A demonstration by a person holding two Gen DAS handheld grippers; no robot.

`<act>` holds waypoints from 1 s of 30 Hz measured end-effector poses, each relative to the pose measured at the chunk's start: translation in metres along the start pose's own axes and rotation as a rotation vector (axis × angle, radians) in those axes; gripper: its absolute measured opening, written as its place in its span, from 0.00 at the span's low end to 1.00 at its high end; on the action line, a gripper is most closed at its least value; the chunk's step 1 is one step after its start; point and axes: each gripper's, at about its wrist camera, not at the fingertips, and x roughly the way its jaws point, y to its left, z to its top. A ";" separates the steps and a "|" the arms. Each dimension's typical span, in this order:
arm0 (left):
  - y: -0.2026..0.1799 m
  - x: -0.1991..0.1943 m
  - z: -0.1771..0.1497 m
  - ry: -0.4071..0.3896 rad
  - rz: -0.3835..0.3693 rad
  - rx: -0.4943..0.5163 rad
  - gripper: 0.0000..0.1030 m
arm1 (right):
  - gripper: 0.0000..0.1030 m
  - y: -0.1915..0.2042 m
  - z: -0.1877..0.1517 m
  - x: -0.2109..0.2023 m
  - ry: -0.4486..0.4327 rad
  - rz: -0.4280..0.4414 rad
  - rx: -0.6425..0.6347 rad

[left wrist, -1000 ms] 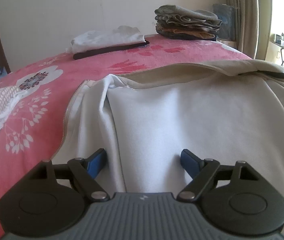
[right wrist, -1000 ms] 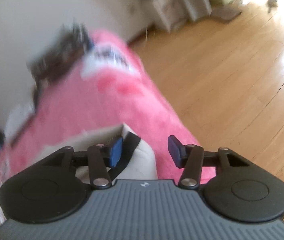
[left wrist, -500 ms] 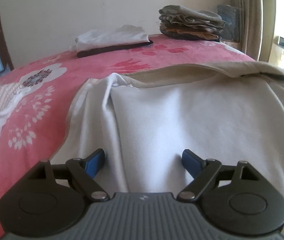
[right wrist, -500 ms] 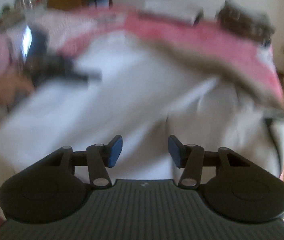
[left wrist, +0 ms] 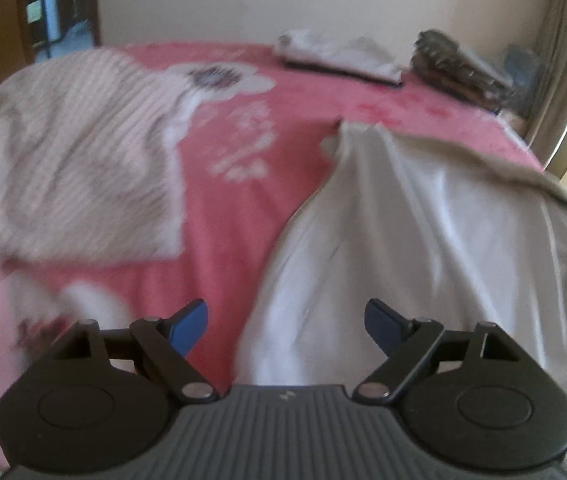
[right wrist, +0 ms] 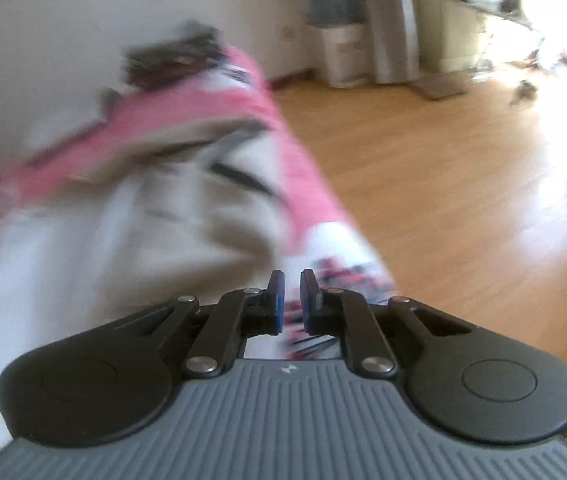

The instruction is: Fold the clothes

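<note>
Half a second back the left gripper [left wrist: 285, 328] sat low over the white zip-up jacket [left wrist: 423, 240] with the cloth filling the space between its blue pads; now the view has swung away to the left, so that pink sheet shows under the left pad and the jacket's folded edge runs up between the two. Its jaws stand wide with nothing pinched. That reads as a let-go and pull-back, one fold laid down and the hand freeing itself for the next.

Far left on the bed [left wrist: 219, 216] lies a ribbed, pale pink-and-white knitted piece [left wrist: 71, 160], loose and rumpled (probably waiting its turn). The floral sheet is flat pink cotton with white blossoms. The jacket is soft, matte, fleecy-looking, draped in long shallow creases, with a beige lining edge along its far side. Behind it sit a folded white garment [left wrist: 339, 56] and a dark stack of folded clothes [left wrist: 459, 64].

To the right, the right gripper [right wrist: 292, 300] has turned from the middle of the jacket to the bed's corner, wooden floor [right wrist: 463, 200] beyond. Its jaws are closing, down to a narrow slit, and no cloth is visible between the pads; the jacket lies just left of them, its black-trimmed edge blurred
</note>
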 end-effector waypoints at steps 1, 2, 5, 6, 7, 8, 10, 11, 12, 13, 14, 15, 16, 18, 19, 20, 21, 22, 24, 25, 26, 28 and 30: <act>0.005 -0.002 -0.008 0.016 0.014 -0.003 0.85 | 0.09 0.012 0.000 -0.006 -0.016 0.058 -0.017; 0.009 -0.002 -0.017 0.035 0.023 -0.008 0.87 | 0.14 0.029 0.000 -0.010 -0.033 0.116 -0.044; 0.018 0.008 -0.037 0.107 0.015 -0.037 0.88 | 0.39 0.083 0.000 -0.014 -0.013 0.317 -0.179; 0.019 0.012 -0.043 0.127 0.009 -0.043 0.86 | 0.43 0.102 -0.003 -0.012 0.014 0.379 -0.231; 0.019 0.015 -0.049 0.139 0.003 -0.045 0.83 | 0.46 0.125 -0.009 -0.007 0.045 0.437 -0.285; 0.018 0.017 -0.054 0.141 -0.003 -0.041 0.71 | 0.47 0.145 -0.016 -0.004 0.076 0.483 -0.330; 0.015 0.017 -0.063 0.125 -0.018 -0.025 0.38 | 0.47 0.179 -0.030 0.000 0.141 0.569 -0.394; 0.014 0.016 -0.067 0.116 -0.025 -0.029 0.13 | 0.47 0.191 -0.035 0.002 0.173 0.608 -0.394; 0.012 0.012 -0.070 0.099 -0.029 -0.040 0.10 | 0.48 0.201 -0.040 0.004 0.202 0.644 -0.388; 0.009 0.005 -0.071 0.071 -0.034 -0.047 0.09 | 0.48 0.212 -0.044 0.006 0.232 0.680 -0.383; 0.004 -0.001 -0.073 0.039 -0.039 -0.040 0.09 | 0.48 0.223 -0.049 0.008 0.262 0.715 -0.377; -0.004 -0.008 -0.074 0.004 -0.045 -0.014 0.09 | 0.48 0.233 -0.051 0.012 0.287 0.736 -0.367; -0.012 -0.016 -0.075 -0.032 -0.048 0.019 0.09 | 0.51 0.244 -0.052 0.021 0.315 0.756 -0.353; -0.031 -0.033 -0.079 -0.100 -0.060 0.097 0.09 | 0.57 0.265 -0.052 0.043 0.380 0.763 -0.295; -0.039 -0.039 -0.081 -0.128 -0.071 0.130 0.09 | 0.61 0.276 -0.050 0.058 0.426 0.775 -0.262; -0.047 -0.043 -0.083 -0.148 -0.086 0.154 0.09 | 0.65 0.288 -0.048 0.075 0.477 0.791 -0.228; -0.055 -0.047 -0.085 -0.166 -0.100 0.175 0.09 | 0.66 0.299 -0.049 0.090 0.517 0.780 -0.205; -0.061 -0.048 -0.087 -0.176 -0.113 0.192 0.09 | 0.69 0.310 -0.050 0.104 0.554 0.758 -0.186; -0.069 -0.048 -0.090 -0.194 -0.150 0.218 0.09 | 0.70 0.333 -0.057 0.125 0.617 0.740 -0.197; -0.071 -0.048 -0.091 -0.204 -0.177 0.222 0.09 | 0.70 0.344 -0.062 0.136 0.655 0.735 -0.213; -0.073 -0.047 -0.092 -0.214 -0.205 0.226 0.09 | 0.70 0.351 -0.068 0.144 0.689 0.725 -0.220; -0.075 -0.047 -0.093 -0.225 -0.277 0.211 0.10 | 0.56 0.354 -0.079 0.157 0.744 0.721 -0.214; -0.072 -0.046 -0.091 -0.211 -0.351 0.188 0.26 | 0.10 0.350 -0.086 0.162 0.757 0.736 -0.196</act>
